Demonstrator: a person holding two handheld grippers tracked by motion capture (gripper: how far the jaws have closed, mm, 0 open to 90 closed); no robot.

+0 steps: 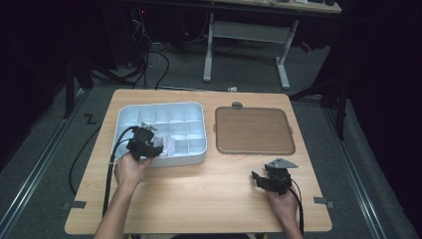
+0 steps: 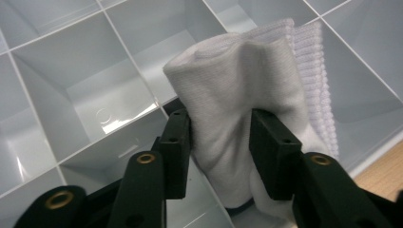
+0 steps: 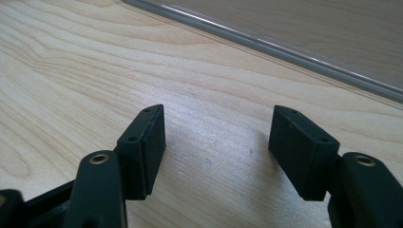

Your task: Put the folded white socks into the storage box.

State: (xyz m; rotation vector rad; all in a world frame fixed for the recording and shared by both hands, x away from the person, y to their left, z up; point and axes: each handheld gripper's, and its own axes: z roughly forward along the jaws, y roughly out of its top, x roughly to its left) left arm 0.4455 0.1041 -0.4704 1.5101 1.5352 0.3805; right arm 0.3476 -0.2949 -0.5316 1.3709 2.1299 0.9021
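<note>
A lab or recording studio was suggested rather than a home. A small light-wood surface [image 1: 199, 194] was set alone on grey carpet [image 1: 45, 164], ringed by darkness and black drapes [image 1: 383, 74], with only the work area lit. Bundles of black cables [image 1: 149, 59] were seen trailing across the floor behind it, and a white-framed desk [image 1: 249, 35] carrying gear was placed at the back. Metal rails [image 1: 50, 144] were laid along the floor on both sides. Grey tape marks [image 1: 323, 201] were stuck at the surface's near corners. Each instrumented, cabled gripper [image 1: 144, 144] was held by hand, as in a data-collection setup.
</note>
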